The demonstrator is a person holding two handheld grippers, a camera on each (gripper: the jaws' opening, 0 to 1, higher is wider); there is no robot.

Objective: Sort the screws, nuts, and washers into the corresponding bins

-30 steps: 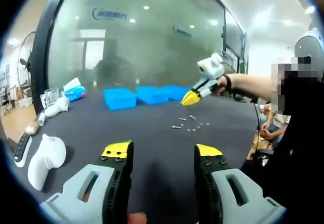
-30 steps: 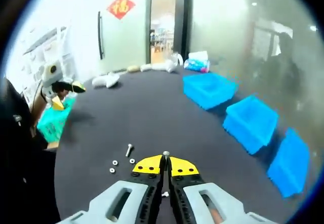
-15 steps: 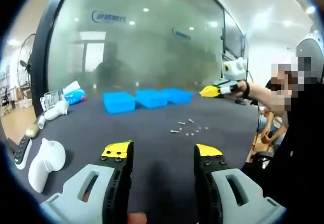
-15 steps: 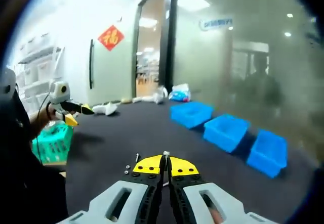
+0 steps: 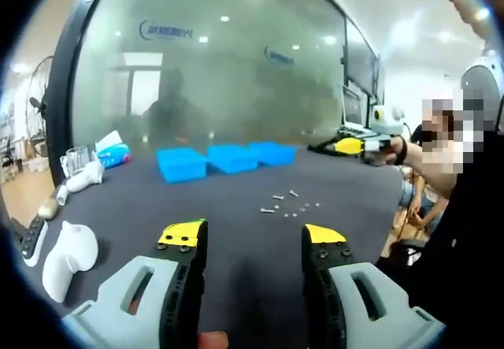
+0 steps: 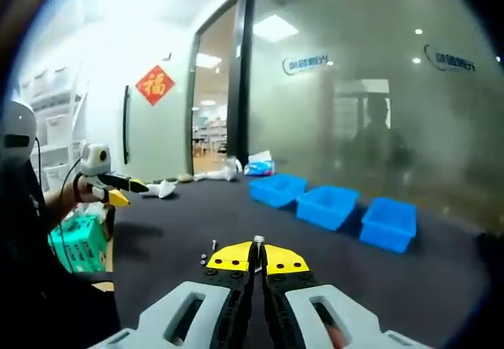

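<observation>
My left gripper (image 5: pixel 253 236) stands open and empty above the dark table (image 5: pixel 236 231). Small loose screws, nuts and washers (image 5: pixel 282 203) lie in the table's middle. Behind them three blue bins stand in a row: left bin (image 5: pixel 181 162), middle bin (image 5: pixel 231 158), right bin (image 5: pixel 272 153). My right gripper (image 5: pixel 346 145) is held high at the right. In the right gripper view, the right gripper (image 6: pixel 257 255) is shut on a small silver screw (image 6: pixel 257 241). The bins (image 6: pixel 331 205) lie ahead and to the right of it. The left gripper (image 6: pixel 116 189) shows at the left, jaws parted.
A white rounded object (image 5: pixel 68 248), a remote (image 5: pixel 30 236), a glass cup (image 5: pixel 76 160) and a tissue pack (image 5: pixel 115 154) sit along the table's left side. A green basket (image 6: pixel 77 243) stands beside the person (image 5: pixel 465 207) at the table's edge. Glass wall behind.
The right gripper has risen and swung away from the parts with the screw still held, its view levelling out. The left gripper has barely moved.
</observation>
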